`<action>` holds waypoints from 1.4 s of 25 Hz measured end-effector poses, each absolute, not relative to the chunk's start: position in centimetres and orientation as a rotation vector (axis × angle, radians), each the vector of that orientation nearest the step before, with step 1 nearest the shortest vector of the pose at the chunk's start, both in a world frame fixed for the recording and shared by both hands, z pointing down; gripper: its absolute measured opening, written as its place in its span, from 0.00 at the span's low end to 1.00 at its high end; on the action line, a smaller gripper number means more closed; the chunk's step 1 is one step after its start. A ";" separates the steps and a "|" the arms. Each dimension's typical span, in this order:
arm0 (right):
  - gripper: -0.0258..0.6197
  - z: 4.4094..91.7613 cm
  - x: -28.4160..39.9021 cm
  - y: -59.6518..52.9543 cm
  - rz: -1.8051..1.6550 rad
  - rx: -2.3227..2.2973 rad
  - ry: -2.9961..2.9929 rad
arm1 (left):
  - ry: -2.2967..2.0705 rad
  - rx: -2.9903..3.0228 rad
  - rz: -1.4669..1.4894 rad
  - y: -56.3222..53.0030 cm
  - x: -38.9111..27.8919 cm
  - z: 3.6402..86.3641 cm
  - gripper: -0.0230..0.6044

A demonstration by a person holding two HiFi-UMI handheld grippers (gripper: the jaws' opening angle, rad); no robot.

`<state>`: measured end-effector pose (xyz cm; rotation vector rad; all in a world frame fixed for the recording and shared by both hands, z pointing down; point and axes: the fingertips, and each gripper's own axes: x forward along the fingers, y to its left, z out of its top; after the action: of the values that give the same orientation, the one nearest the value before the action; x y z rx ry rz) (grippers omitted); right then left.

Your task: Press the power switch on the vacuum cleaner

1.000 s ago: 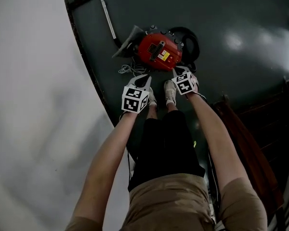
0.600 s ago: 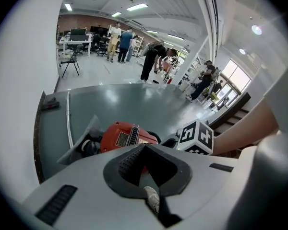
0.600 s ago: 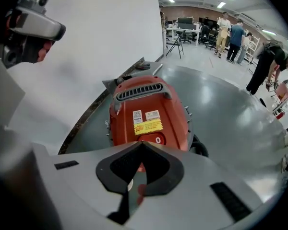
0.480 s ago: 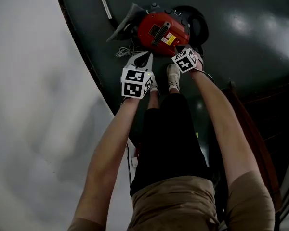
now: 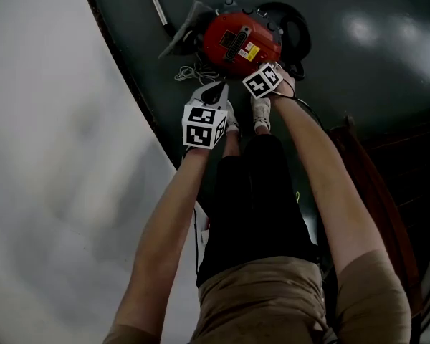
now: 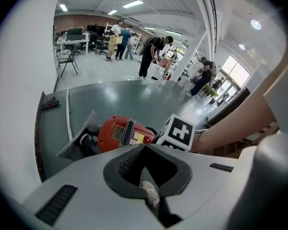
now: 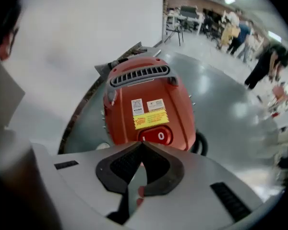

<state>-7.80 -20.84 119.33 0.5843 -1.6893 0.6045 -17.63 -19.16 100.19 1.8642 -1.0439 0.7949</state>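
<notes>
Your left gripper (image 6: 144, 146) hangs back, jaws closed on nothing. Your right gripper (image 7: 142, 145), tips pressed together too, sits just short of the red power switch (image 7: 156, 136) on the vacuum cleaner (image 7: 146, 104) on the dark floor (image 5: 358, 84). It doesn't look pressed yet, though you've crept closer than a second ago

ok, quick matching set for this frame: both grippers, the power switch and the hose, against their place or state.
1. right gripper
2. left gripper
3. power switch
4. hose

A. black loop beside the vacuum cleaner
B. red, under the yellow sticker
C. shut, close up to the vacuum cleaner
D. shut, farther from the vacuum cleaner

Pairs: 1-C, 2-D, 3-B, 4-A.
</notes>
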 end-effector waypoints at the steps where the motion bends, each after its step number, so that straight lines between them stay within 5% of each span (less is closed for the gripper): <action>1: 0.05 118.3 -7.8 -21.2 0.705 0.613 -1.726 | -1.032 1.852 0.767 -19.1 -17.4 99.0 0.04; 9: 0.05 99.1 -2.3 -21.5 0.930 0.877 -2.101 | -1.036 1.931 0.715 -19.2 -16.4 85.3 0.04; 18: 0.05 76.5 -4.3 -23.9 1.029 1.040 -2.457 | -1.106 2.067 0.485 -18.7 -13.0 69.9 0.04; 35: 0.06 40.9 -3.7 -24.3 0.451 0.921 -2.828 | -1.263 2.473 0.048 -20.6 -12.6 38.8 0.04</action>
<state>-3.66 -24.33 40.87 0.9211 -2.8279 0.4509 -12.59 -20.64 38.75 2.4726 -1.2631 0.0476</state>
